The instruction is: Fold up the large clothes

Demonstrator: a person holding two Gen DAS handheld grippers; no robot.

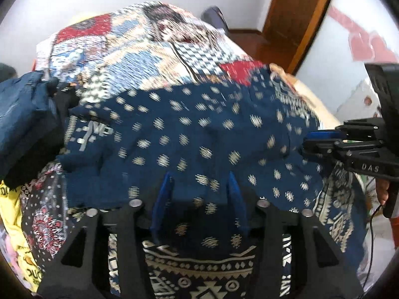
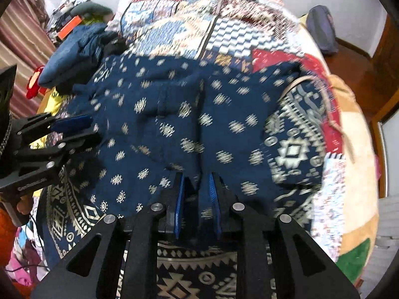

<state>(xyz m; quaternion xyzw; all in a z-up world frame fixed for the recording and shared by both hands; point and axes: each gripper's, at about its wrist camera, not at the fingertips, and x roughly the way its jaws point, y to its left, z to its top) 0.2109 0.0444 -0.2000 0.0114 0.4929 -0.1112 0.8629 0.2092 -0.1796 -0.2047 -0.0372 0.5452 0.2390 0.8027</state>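
A large navy garment with cream dots and a patterned border (image 1: 199,129) lies spread on the bed; it also shows in the right wrist view (image 2: 189,124). My left gripper (image 1: 200,182) hovers over its near part with blue fingers spread apart and nothing between them; it shows from the side in the right wrist view (image 2: 72,127). My right gripper (image 2: 197,182) has its blue fingers a small gap apart with a fold of the navy cloth between them. It shows in the left wrist view (image 1: 321,139) at the garment's right edge.
A patchwork quilt (image 1: 154,42) covers the bed. A blue denim pile (image 1: 22,109) lies at the left, with yellow cloth (image 1: 10,214) below it. A wooden door frame (image 1: 299,12) stands at the far right. Clutter sits on a shelf (image 2: 67,17) at the far left.
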